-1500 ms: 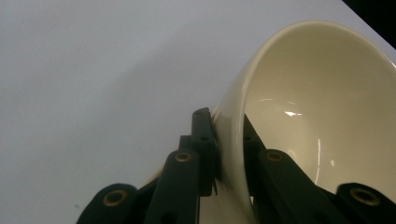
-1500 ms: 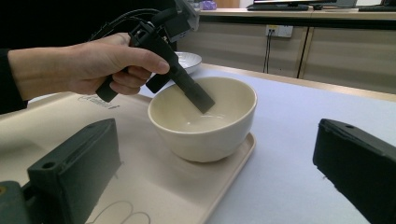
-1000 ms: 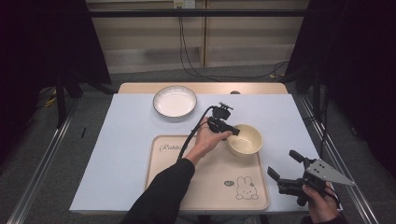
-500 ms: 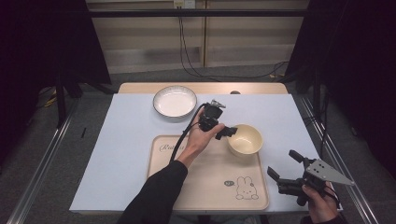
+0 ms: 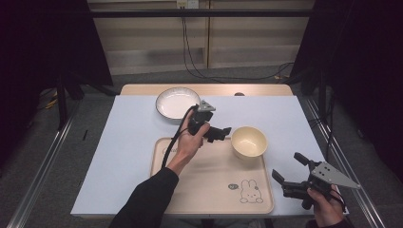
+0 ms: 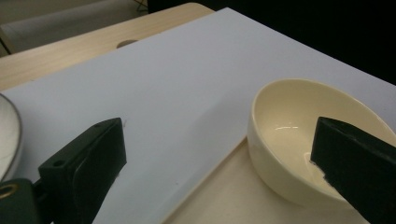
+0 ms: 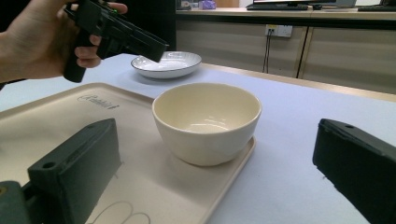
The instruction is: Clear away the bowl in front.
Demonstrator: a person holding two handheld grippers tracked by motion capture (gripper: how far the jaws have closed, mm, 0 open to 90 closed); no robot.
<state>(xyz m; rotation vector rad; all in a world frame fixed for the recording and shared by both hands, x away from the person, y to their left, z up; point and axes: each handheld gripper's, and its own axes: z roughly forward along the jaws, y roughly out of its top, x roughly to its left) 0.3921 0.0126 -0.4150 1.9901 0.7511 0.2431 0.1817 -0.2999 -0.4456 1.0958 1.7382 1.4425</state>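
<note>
Bowl (image 5: pixel 249 141): on tray's (image 5: pixel 209 190) far right corner, could tip off.
Left gripper (image 5: pixel 221 133): fingers wide, just opened, empty.
Right gripper (image 5: pixel 287 172): fingers wide, empty.

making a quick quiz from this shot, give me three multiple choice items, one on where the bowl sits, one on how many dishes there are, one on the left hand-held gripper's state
1. Where does the cream bowl stand?
A. on the far right corner of the tray
B. inside the white plate
C. on the floor

2. How many dishes are on the table?
A. one
B. two
C. four

3. How is the left hand-held gripper?
A. shut on the bowl
B. shut on the plate
C. open, holding nothing

Answers: 1 A, the bowl rests on the tray's corner; 2 B, one bowl and one plate; 3 C, its jaws stand apart beside the bowl.
</note>
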